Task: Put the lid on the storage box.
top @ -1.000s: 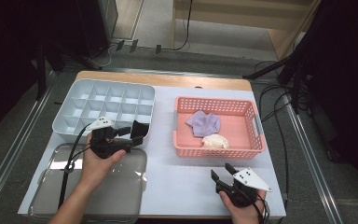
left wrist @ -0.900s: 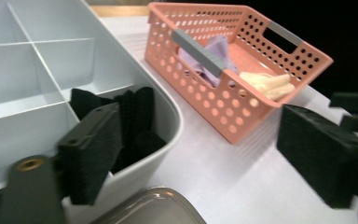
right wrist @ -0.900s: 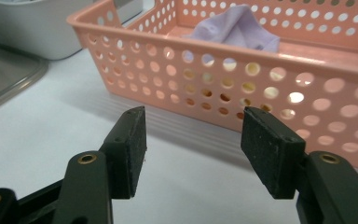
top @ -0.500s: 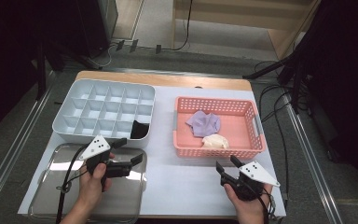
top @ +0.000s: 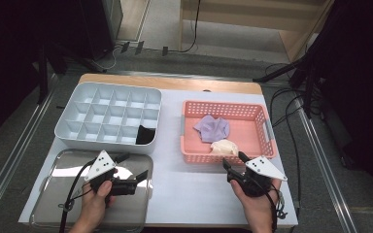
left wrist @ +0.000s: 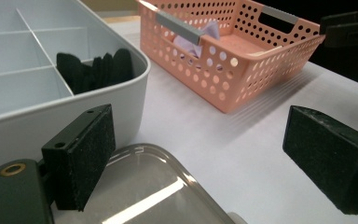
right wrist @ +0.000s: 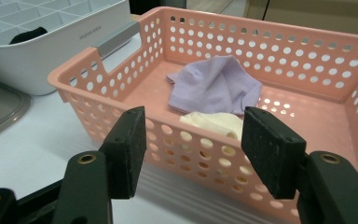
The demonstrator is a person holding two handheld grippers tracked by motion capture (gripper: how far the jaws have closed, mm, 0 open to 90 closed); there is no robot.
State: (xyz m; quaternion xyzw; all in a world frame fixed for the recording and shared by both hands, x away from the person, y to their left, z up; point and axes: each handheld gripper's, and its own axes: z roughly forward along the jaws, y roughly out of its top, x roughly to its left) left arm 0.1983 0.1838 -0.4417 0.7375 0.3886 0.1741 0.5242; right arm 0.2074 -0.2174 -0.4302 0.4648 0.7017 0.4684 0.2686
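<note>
A white compartment box (top: pixel 108 116) holds a black cloth (top: pixel 145 135) in its near right cell. To its right, a pink basket (top: pixel 199 156) contains a purple cloth (top: pixel 212 128) and a cream cloth (top: pixel 225 147). My left gripper (top: pixel 134 166) hovers over a clear lid (top: pixel 53 194), open; its jaws have just been opening with nothing between them. In the left gripper view the black cloth (left wrist: pixel 95 70) lies ahead of the left gripper (left wrist: pixel 196 158). My right gripper (top: pixel 234 161) is open at the basket's near wall, facing the cream cloth (right wrist: pixel 212 123) and purple cloth (right wrist: pixel 214 86).
The box, basket and lid rest on a white tabletop (top: pixel 189 189) with bare room between my two grippers. Cables (top: pixel 291 116) run along the floor to the right of the table. The table's near edge lies just under both hands.
My left gripper drew back from the box's near right cell toward me and now sits over the clear lid, jaws wider; the black cloth stays in the cell. The right gripper rose slightly toward the basket.
</note>
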